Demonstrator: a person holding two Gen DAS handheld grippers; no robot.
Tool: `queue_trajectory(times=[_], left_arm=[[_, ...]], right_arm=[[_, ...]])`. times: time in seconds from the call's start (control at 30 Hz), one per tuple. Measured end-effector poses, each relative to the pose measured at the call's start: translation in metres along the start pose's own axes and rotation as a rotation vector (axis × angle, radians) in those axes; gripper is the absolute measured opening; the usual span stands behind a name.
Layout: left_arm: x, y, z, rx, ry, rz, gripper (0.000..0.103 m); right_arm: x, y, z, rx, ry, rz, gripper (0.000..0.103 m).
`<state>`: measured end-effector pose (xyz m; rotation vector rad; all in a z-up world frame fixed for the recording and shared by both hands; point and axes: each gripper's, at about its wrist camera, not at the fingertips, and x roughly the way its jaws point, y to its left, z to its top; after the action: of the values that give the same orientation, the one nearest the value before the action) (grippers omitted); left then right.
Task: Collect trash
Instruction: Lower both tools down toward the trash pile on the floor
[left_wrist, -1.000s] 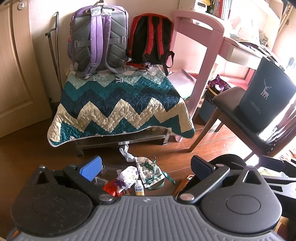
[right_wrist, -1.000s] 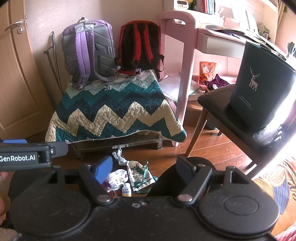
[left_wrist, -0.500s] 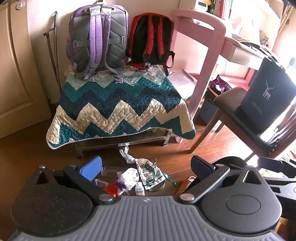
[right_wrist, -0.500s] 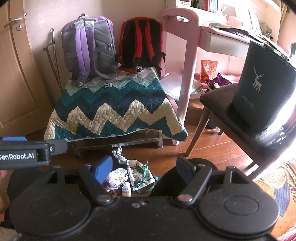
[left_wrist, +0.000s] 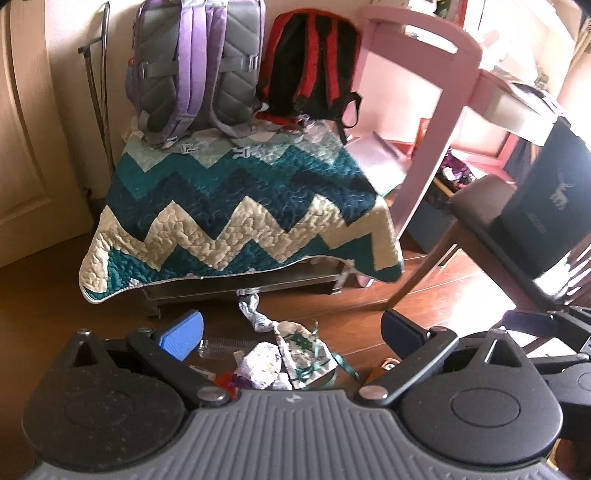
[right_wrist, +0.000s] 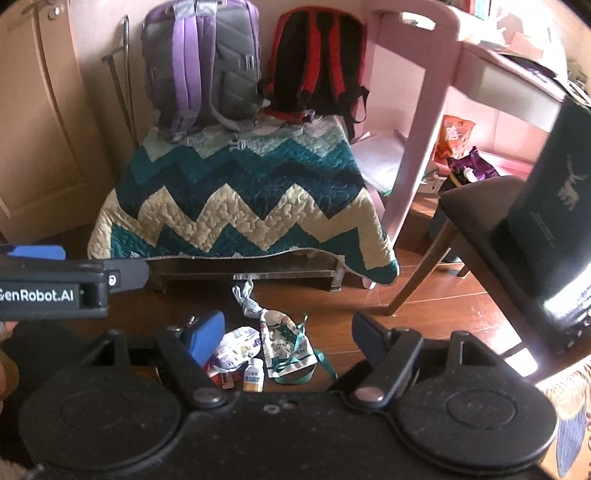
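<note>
A: Trash location?

B: Small pile (right_wrist: 258, 350) on the wood floor (right_wrist: 369, 306), just in front of the low bench under the zigzag quilt (right_wrist: 240, 199). Seen between the fingers in both wrist views.

A: What's in it?

B: Crumpled white wrapper (right_wrist: 236, 347), small printed cloth bag (right_wrist: 284, 343) with green ribbon, little white bottle (right_wrist: 253, 376) with a yellow base, a twisted silvery wrapper (right_wrist: 247, 299) nearer the bench, something red partly hidden. Left view also shows a clear flat plastic piece (left_wrist: 218, 348).

A: Grippers?

B: Left gripper (left_wrist: 291, 332) fingers spread wide, empty. Right gripper (right_wrist: 288, 332) also spread wide, empty. Both above the pile, not touching it.

A: Handling?

B: My guess: all light. Wrappers are soft and crinkly and will crush when pinched, so grab the bunched middle. The foil one probably slips, so take it at the twist. Bag is limp; pinch the gathered neck, not the ribbon, or it will dangle. Bottle is stiff, smooth and round and may roll or squirt out, so close across its body. The clear piece lies flat on the floor and looks hard to get under.

A: Where does it go?

B: Probably the dark bin (right_wrist: 550, 206) on the chair (right_wrist: 476, 206), right side. A judgement only.

A: Risks?

B: Items overlap, so one pinch may drag its neighbours.
</note>
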<state>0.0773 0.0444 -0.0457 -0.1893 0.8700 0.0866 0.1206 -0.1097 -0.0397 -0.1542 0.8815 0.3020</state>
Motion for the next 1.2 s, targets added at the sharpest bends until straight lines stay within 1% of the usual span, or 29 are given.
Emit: queue_trajectory(times=[0.13, 0.27, 0.37, 0.47, 0.53, 0.63, 0.73, 0.77, 0.87, 0.93, 1.0, 1.1, 1.2], left_arm=[[0.035, 0.020, 0.013, -0.027, 0.039, 0.007, 0.103], [0.071, 0.047, 0.026, -0.051, 0.045, 0.080, 0.103], [0.100, 0.064, 0.034, -0.049, 0.052, 0.156, 0.103], [0.131, 0.079, 0.039, -0.038, 0.096, 0.188, 0.103], [0.153, 0.086, 0.040, -0.030, 0.132, 0.182, 0.103], [0.192, 0.093, 0.039, -0.016, 0.209, 0.167, 0.103], [0.235, 0.087, 0.034, 0.055, 0.274, 0.141, 0.103], [0.250, 0.084, 0.031, 0.080, 0.299, 0.135, 0.103], [0.293, 0.077, 0.020, 0.135, 0.373, 0.116, 0.103], [0.316, 0.072, 0.014, 0.164, 0.417, 0.096, 0.103], [0.339, 0.067, 0.007, 0.199, 0.454, 0.077, 0.103], [0.369, 0.066, -0.005, 0.232, 0.518, 0.037, 0.103], [0.400, 0.065, -0.022, 0.258, 0.577, 0.024, 0.103]], right_arm=[[0.034, 0.003, 0.017, -0.020, 0.007, 0.018, 0.076], [0.084, -0.001, 0.027, 0.007, 0.052, 0.073, 0.076], [0.125, 0.000, 0.027, 0.017, 0.094, 0.117, 0.076], [0.167, 0.003, 0.022, 0.018, 0.147, 0.147, 0.076], [0.194, 0.005, 0.015, 0.024, 0.186, 0.184, 0.076], [0.234, 0.009, 0.004, 0.022, 0.257, 0.233, 0.076], [0.272, 0.022, -0.013, -0.032, 0.339, 0.246, 0.076], [0.285, 0.028, -0.020, -0.046, 0.368, 0.247, 0.076], [0.322, 0.042, -0.038, -0.073, 0.438, 0.215, 0.076], [0.344, 0.048, -0.045, -0.052, 0.478, 0.196, 0.076], [0.359, 0.050, -0.053, -0.032, 0.505, 0.199, 0.076], [0.382, 0.054, -0.068, -0.081, 0.539, 0.216, 0.076], [0.411, 0.055, -0.087, -0.131, 0.577, 0.210, 0.076]])
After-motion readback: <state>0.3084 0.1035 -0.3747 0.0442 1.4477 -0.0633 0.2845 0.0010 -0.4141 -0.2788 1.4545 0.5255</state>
